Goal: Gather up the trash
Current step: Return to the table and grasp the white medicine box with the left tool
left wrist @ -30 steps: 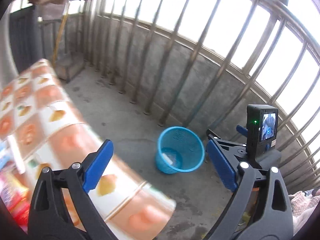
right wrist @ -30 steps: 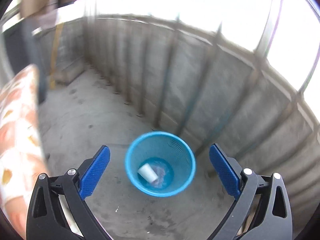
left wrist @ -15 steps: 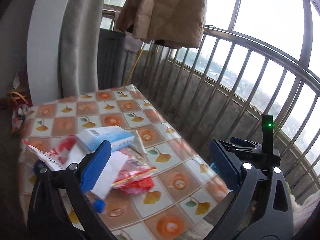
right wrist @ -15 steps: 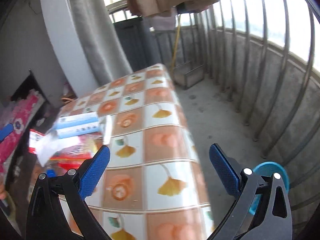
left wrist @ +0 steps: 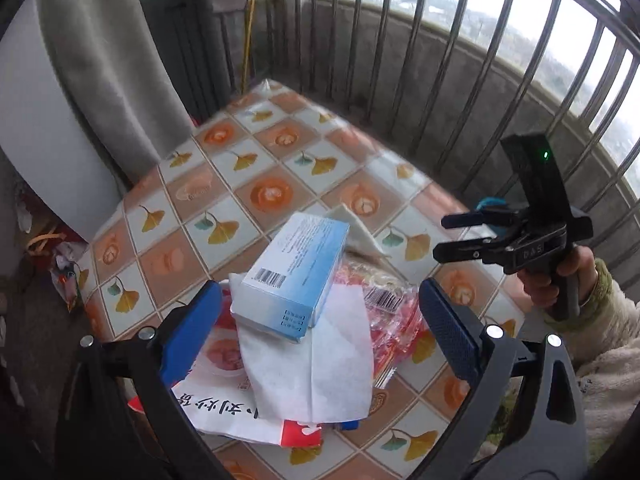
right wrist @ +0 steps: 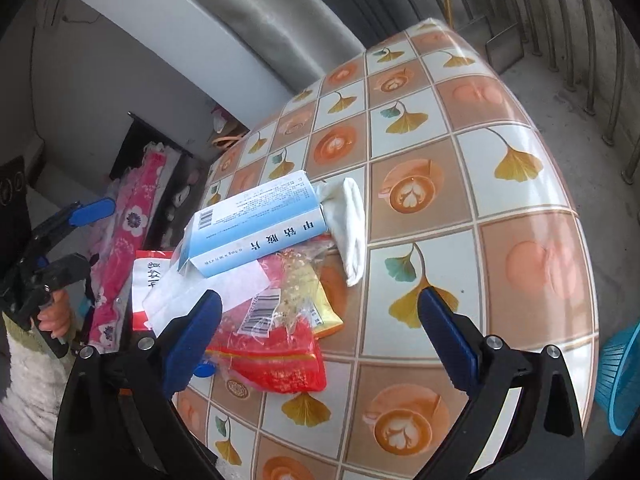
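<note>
1. Trash pile sits on the table w/ the orange-and-cream checked oilcloth (right wrist: 472,184), near its 9 o'clock edge in the right wrist view. On top: a pale blue rectangular cardboard medicine box (left wrist: 294,276), resting on a white paper sheet (left wrist: 320,364), a red-and-white printed paper bag (left wrist: 224,408) and a red crinkly plastic snack wrapper (right wrist: 276,364). A crumpled white tissue (right wrist: 352,224) lies touching the box's far end.
2. Left gripper (left wrist: 320,328): blue pads wide apart, nothing between them, hovering just above the pile.
3. Right gripper (right wrist: 320,336): also spread apart & empty. It sits over the red wrapper, w/ the box further out at 11 o'clock.
4. Key relation: in the left wrist view the box lies dead ahead, 12 o'clock, between the 2 pads. Its long axis runs roughly 7-to-1 o'clock, i.e. nearly along the fingers, so the pads would close across its narrow width.
5. Judgement: left hand looks nearer & better lined up for the box; the right is better placed for the wrapper.
6. Blue plastic mesh wastebasket (right wrist: 618,380) stands on the floor off the table edge, at 4 o'clock in the right wrist view. It's closer to the right hand, so a box carried by the left has the longer trip.
7. Risk, as a guess: loose paper under the box may slide or lift w/ it.
</note>
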`<state>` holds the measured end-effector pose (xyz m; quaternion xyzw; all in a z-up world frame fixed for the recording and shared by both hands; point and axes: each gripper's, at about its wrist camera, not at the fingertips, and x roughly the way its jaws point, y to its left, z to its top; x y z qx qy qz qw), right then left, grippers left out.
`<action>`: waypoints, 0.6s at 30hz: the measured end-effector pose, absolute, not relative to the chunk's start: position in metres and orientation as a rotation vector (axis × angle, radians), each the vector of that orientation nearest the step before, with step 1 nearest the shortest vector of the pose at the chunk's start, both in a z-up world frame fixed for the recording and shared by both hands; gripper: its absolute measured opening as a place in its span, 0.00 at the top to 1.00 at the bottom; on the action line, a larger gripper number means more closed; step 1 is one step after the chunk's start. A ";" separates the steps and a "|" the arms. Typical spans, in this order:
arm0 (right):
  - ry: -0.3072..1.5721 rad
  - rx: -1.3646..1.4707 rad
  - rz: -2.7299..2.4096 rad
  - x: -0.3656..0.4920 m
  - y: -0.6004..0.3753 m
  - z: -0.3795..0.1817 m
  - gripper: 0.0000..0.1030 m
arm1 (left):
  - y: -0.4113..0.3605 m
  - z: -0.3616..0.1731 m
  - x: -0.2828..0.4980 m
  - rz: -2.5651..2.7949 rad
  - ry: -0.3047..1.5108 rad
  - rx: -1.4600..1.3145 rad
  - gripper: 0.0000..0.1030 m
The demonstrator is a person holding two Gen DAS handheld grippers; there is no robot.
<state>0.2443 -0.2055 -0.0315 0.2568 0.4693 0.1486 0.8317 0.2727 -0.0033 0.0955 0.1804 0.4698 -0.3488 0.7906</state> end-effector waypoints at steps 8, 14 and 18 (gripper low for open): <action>1.073 0.561 0.323 0.284 -0.203 -0.055 0.21 | -0.032 0.043 0.313 -0.761 1.198 0.447 0.08; 1.109 0.563 0.327 0.297 -0.203 -0.072 0.32 | -0.042 0.019 0.325 -0.716 1.244 0.511 0.08; 1.118 0.583 0.334 0.296 -0.207 -0.080 0.36 | -0.045 0.007 0.332 -0.678 1.270 0.547 0.08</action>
